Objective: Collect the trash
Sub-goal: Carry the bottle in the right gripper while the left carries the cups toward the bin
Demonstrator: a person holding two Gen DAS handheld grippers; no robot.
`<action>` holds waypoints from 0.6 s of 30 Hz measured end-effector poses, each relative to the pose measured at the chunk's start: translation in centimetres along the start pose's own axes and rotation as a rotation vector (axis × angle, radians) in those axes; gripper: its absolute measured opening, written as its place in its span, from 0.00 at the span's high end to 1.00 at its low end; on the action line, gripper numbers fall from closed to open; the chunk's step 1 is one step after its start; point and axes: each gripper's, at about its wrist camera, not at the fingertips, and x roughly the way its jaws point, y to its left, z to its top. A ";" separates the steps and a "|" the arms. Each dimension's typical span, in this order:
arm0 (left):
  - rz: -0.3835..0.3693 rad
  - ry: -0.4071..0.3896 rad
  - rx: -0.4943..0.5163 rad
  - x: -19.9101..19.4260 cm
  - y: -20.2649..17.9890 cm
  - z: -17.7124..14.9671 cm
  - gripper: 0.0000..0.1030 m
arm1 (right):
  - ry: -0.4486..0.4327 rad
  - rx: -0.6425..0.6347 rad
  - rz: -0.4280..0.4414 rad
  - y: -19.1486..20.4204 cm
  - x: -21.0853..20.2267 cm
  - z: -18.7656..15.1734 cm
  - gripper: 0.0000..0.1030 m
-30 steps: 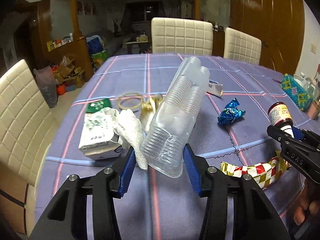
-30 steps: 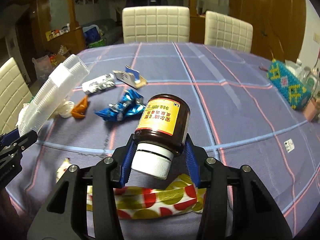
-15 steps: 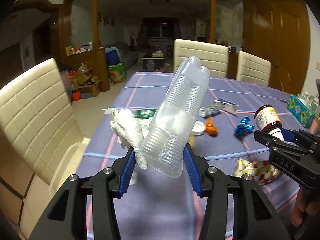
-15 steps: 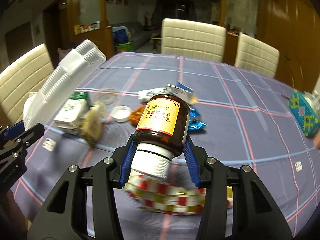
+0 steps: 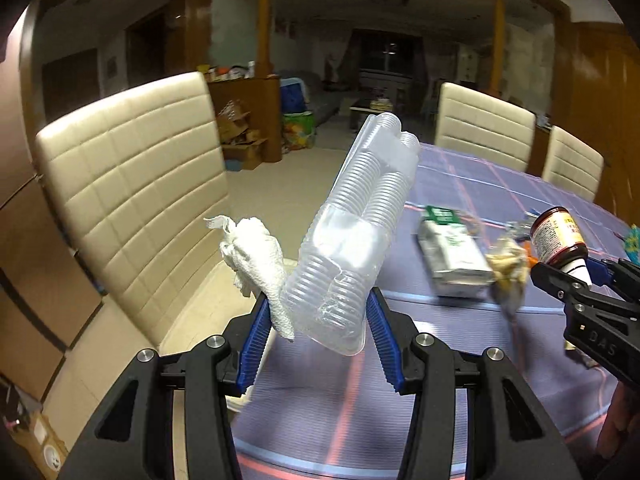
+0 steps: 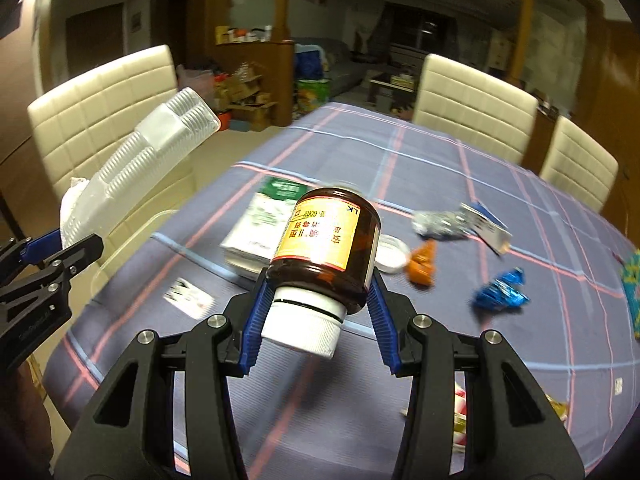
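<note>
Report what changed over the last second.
Both tongs swung left, toward the table edge and the cream chair. Unchanged: left tongs clamp the clear plastic tray and tissue; right tongs hold the brown bottle.

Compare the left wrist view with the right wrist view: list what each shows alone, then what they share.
Left wrist view only: the white tissue pinched beside the clear plastic tray in the left gripper, seen close up.

Right wrist view only: the blue foil wrapper, orange scrap and white lid on the tablecloth.

Both: the brown bottle clamped in the right gripper, the green-and-white packet, and the cream chairs.
</note>
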 end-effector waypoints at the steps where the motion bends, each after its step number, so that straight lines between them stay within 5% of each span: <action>1: 0.009 0.005 -0.011 0.3 0.9 0.0 0.54 | 0.000 -0.012 0.007 0.7 0.2 0.3 0.53; 9: 0.016 0.044 -0.056 2.8 5.0 0.1 0.52 | 0.004 -0.084 0.064 6.1 2.6 2.6 0.53; 18: 0.036 -0.027 -0.051 4.5 6.5 0.7 0.53 | 0.007 -0.108 0.059 8.0 4.3 3.4 0.53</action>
